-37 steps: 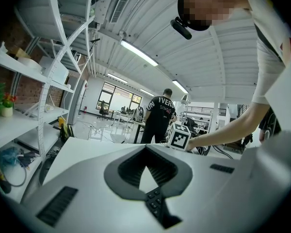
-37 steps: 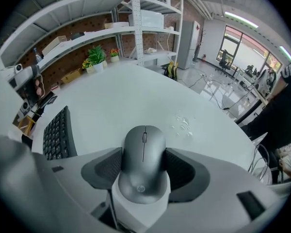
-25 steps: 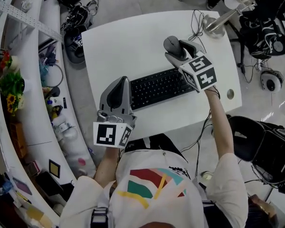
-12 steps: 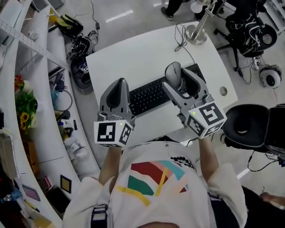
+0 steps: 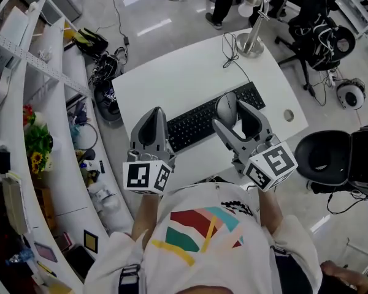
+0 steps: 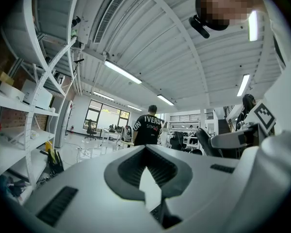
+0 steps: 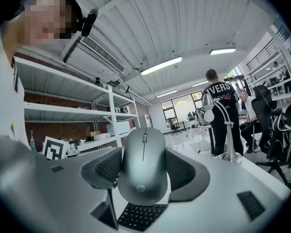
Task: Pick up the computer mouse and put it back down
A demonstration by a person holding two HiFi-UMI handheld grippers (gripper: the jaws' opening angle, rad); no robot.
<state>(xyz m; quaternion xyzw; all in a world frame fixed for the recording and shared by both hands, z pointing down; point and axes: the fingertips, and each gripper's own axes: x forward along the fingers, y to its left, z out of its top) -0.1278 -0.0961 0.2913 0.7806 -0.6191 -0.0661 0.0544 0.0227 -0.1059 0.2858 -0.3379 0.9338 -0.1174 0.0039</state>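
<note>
Count on the worktop (image 5: 172, 78): one computer mouse (image 5: 226, 106), one keyboard (image 5: 193, 124) and one desk lamp (image 5: 251, 41). Two grippers were in use.

The right gripper (image 5: 230, 114) had its jaws set wide, one pad pressed against each flank of the computer mouse. The mouse was gripped and held clear of the worktop. In the right gripper view it sat squarely between the jaws, scroll wheel uppermost, with keyboard keys visible beneath it. In the head view it hung over the keyboard's right end, at 3 o'clock from the keyboard's middle.

The left gripper (image 5: 152, 118) was at 9 o'clock from the right one, over the keyboard's left end. Its jaws were closed tip to tip, with nothing between them.

The lamp stood at 1 o'clock on the worktop, well apart from both grippers.
</note>
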